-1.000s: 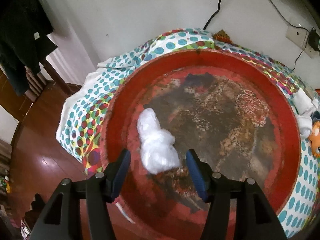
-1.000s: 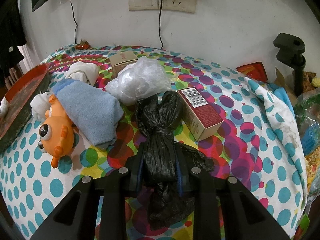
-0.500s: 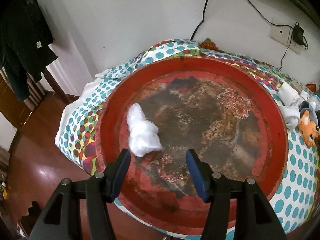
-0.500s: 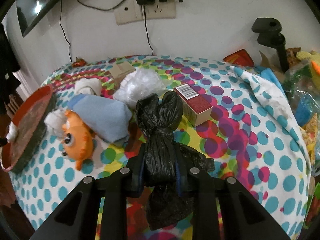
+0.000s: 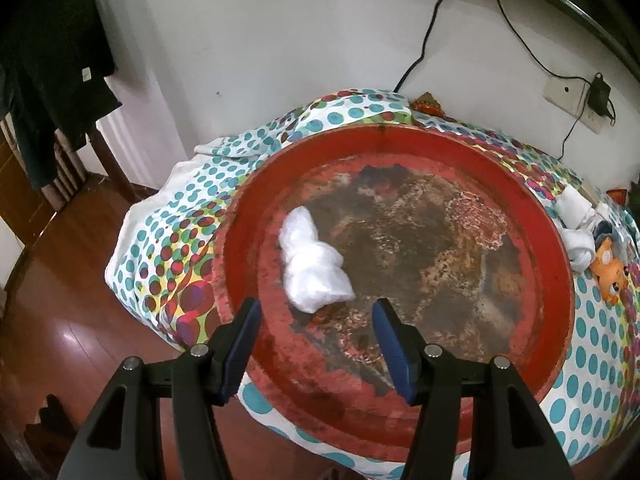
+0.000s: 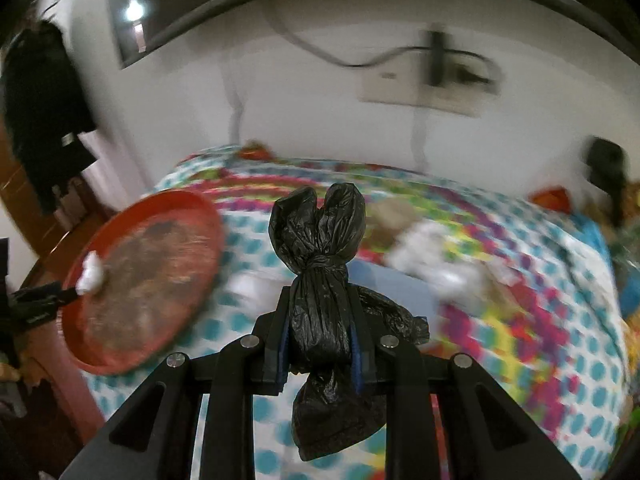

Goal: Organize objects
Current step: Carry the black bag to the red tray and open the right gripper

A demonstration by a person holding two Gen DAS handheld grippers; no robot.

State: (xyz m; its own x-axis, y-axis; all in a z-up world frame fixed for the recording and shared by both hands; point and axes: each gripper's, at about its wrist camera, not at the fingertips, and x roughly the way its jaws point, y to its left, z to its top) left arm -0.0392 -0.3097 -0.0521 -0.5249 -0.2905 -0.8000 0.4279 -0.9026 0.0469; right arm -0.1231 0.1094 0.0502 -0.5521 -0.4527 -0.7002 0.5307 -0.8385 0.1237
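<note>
A round red tray [image 5: 552, 272] with a worn dark centre lies on the dotted tablecloth. Inside it, left of middle, sits a crumpled white plastic bag [image 5: 312, 268]. My left gripper [image 5: 316, 312] hovers open just short of that bag, nothing between its blue pads. In the right wrist view my right gripper [image 6: 320, 296] is shut on a knotted black plastic bag [image 6: 320, 264], held in the air above the cloth. The bag's two ears stick up and its body hangs below the jaws. The red tray [image 6: 132, 360] lies to its left, with the white bag [image 6: 91, 272] in it.
An orange toy [image 5: 608, 268] and rolled white socks [image 5: 576, 208] lie right of the tray. Blurred white bags and a blue cloth [image 6: 400, 292] sit behind the black bag. Wall sockets with cables [image 5: 572, 96] are behind; the table edge drops to wooden floor [image 5: 60, 300] at left.
The right gripper has lifted the black bag off the cloth and swung left; the tray now shows large in its blurred view. The left gripper has drawn back slightly from the white bag.
</note>
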